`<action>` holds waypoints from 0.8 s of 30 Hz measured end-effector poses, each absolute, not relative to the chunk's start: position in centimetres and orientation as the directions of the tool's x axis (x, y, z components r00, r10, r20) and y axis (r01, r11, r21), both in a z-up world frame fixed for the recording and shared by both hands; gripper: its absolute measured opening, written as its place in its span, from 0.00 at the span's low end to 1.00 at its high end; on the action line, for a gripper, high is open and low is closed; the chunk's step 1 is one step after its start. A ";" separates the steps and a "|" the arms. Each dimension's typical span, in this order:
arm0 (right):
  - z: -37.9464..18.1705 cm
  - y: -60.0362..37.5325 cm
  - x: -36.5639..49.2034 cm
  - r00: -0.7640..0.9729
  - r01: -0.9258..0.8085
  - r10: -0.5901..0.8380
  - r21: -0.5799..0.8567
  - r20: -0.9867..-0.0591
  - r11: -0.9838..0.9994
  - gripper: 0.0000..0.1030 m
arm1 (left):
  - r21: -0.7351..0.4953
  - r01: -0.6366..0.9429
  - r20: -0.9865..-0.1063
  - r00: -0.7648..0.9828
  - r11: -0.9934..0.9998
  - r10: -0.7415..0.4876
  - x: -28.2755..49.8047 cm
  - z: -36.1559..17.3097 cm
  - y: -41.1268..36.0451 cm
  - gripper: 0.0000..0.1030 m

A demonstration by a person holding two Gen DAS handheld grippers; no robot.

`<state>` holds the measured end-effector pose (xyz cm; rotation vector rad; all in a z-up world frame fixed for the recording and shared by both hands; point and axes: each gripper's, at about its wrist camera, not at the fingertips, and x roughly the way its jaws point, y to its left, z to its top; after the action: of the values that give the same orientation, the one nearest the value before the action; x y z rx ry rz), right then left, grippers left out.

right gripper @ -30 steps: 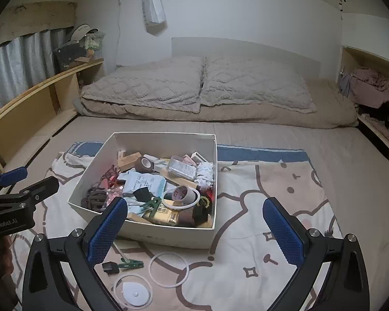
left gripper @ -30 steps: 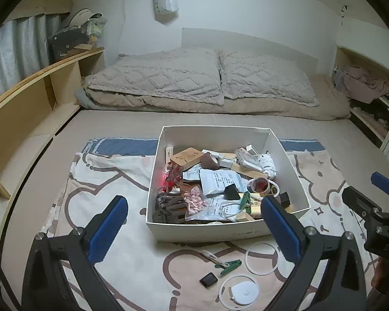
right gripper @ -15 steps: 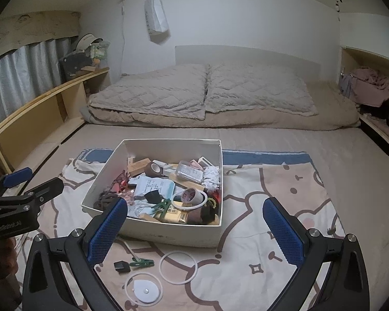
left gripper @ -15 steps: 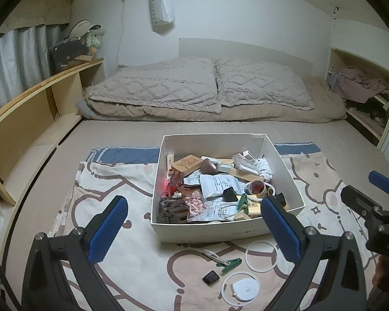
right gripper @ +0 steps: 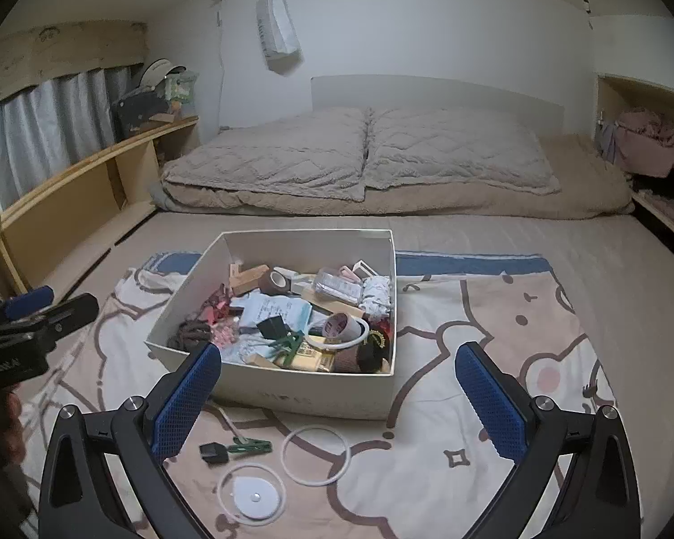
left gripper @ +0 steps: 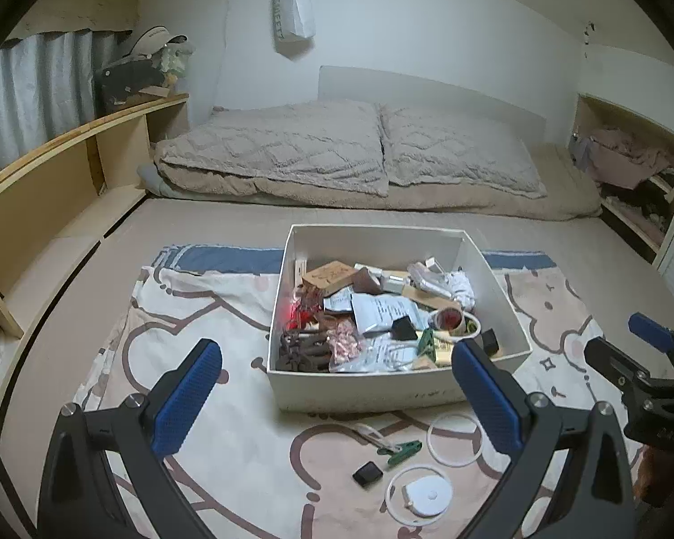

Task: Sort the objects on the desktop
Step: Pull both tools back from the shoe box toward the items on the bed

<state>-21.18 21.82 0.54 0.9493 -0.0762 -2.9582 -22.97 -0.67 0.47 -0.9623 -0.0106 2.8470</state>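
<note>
1. The left gripper [left gripper: 337,399] is held wide open, with nothing between its fingers.
2. The white box [left gripper: 395,388] of clutter is seen on the patterned blanket [left gripper: 193,310]; a green clip [left gripper: 402,451] and white ring [left gripper: 454,440] lie before it.
3. The right gripper [right gripper: 339,397] is likewise spread wide and empty.

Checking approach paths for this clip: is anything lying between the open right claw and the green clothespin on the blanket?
Nothing visible does. The right claw hangs open above the blanket, and the green plastic clothespin lies below it, clear of the white cardboard box; a small black clip touches its far end.
</note>
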 end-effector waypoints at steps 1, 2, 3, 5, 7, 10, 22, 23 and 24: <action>0.3 21.9 -21.2 -0.810 0.018 -0.047 0.056 -0.584 -0.998 1.00 | -0.048 -0.130 -0.608 -0.783 -0.990 0.132 -23.0 0.2 -0.7 1.00; -0.1 22.0 -21.2 -0.805 0.018 -0.048 0.057 -0.591 -0.998 1.00 | -0.048 -0.132 -0.613 -0.779 -0.990 0.134 -23.0 0.0 -0.7 1.00; -0.3 22.0 -21.1 -0.801 0.017 -0.049 0.058 -0.596 -0.998 1.00 | -0.055 -0.136 -0.620 -0.772 -0.989 0.140 -23.0 -0.3 -0.7 1.00; -0.8 22.1 -21.1 -0.793 0.016 -0.047 0.056 -0.608 -0.998 1.00 | -0.068 -0.139 -0.632 -0.760 -0.988 0.151 -23.0 -0.8 -0.9 1.00; -1.5 22.0 -21.1 -0.781 0.017 -0.043 0.047 -0.623 -0.999 1.00 | -0.075 -0.142 -0.645 -0.748 -0.987 0.156 -23.0 -1.4 -0.9 1.00; -2.5 21.8 -21.1 -0.764 0.024 -0.039 0.033 -0.644 -0.999 1.00 | -0.051 -0.147 -0.657 -0.740 -0.988 0.144 -22.8 -2.3 -0.8 1.00; -7.6 20.0 -21.0 -0.676 0.104 -0.046 -0.032 -0.736 -0.994 1.00 | -0.002 -0.171 -0.715 -0.689 -0.985 0.121 -22.5 -6.0 -0.9 1.00; -8.2 19.7 -21.0 -0.659 0.117 -0.056 -0.029 -0.750 -0.993 1.00 | -0.003 -0.172 -0.719 -0.685 -0.985 0.122 -22.5 -6.3 -0.9 1.00; -8.6 19.6 -21.0 -0.650 0.126 -0.061 -0.029 -0.758 -0.992 1.00 | -0.003 -0.173 -0.722 -0.681 -0.985 0.122 -22.6 -6.5 -0.9 1.00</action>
<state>-20.98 19.56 -8.56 1.2637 0.1198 -2.7610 -22.59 -0.89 -6.46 -1.1687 0.0977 2.7396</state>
